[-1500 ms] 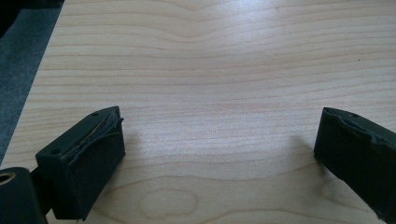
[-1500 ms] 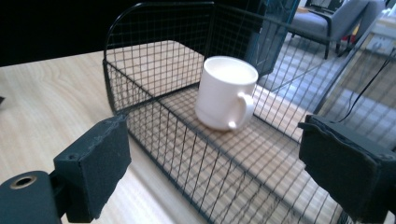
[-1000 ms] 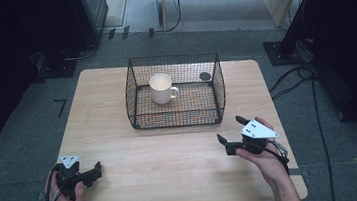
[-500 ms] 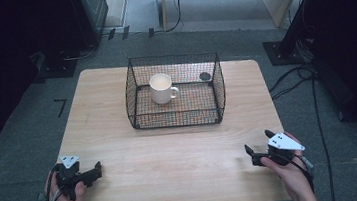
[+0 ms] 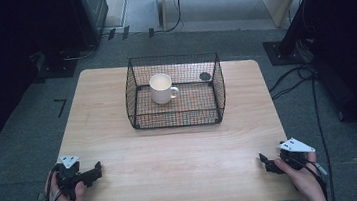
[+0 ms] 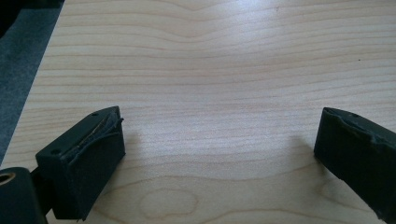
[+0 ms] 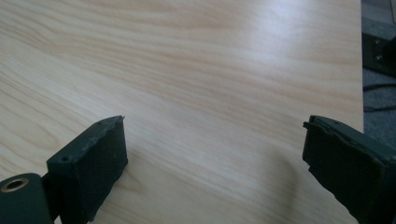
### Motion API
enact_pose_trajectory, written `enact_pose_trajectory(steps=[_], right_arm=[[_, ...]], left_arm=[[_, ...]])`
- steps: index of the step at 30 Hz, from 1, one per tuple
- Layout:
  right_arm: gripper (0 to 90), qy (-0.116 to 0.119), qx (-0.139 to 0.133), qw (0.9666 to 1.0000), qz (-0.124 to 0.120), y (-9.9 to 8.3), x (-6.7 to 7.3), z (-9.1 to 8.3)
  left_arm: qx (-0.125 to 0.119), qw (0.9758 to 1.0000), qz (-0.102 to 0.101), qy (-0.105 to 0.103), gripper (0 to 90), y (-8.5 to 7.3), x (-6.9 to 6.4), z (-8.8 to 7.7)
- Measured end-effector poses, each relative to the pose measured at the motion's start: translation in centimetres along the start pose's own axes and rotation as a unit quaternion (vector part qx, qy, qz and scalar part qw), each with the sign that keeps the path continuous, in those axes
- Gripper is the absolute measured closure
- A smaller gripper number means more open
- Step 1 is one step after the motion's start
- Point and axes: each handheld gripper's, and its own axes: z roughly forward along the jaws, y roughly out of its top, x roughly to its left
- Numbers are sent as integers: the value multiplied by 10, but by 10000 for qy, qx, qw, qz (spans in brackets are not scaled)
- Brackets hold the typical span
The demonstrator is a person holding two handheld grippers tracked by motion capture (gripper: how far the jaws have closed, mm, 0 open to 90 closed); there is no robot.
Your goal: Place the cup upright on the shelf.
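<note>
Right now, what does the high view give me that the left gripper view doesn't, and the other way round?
High view alone: the wire basket with the white mug inside, the right gripper at the near right edge, both hands. Left gripper view alone: a close look between the left gripper jaws, wide apart with nothing between them. Both: the wooden table and the left gripper.

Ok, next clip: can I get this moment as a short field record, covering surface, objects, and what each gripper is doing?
surface: wooden table
container: black wire basket, far centre of table
in basket: white mug, upright; small dark round object, too small to identify
left gripper: near left edge, jaws apart, holding nothing
right gripper: near right corner, jaws apart, holding nothing
</note>
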Motion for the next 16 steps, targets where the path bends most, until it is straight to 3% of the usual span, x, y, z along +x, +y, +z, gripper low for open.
enact_pose_trajectory(steps=[8, 9, 16], right_arm=[[58, 21, 104, 9998, 165, -4, -6, -3], [51, 146, 187, 9992, 331, -4, -6, -2], [38, 148, 195, 9992, 325, -4, -6, -2]], left_arm=[[0, 10000, 0, 0, 19, 0, 0, 0], [0, 10000, 0, 0, 19, 0, 0, 0], [3, 10000, 7, -2, 19, 0, 0, 0]])
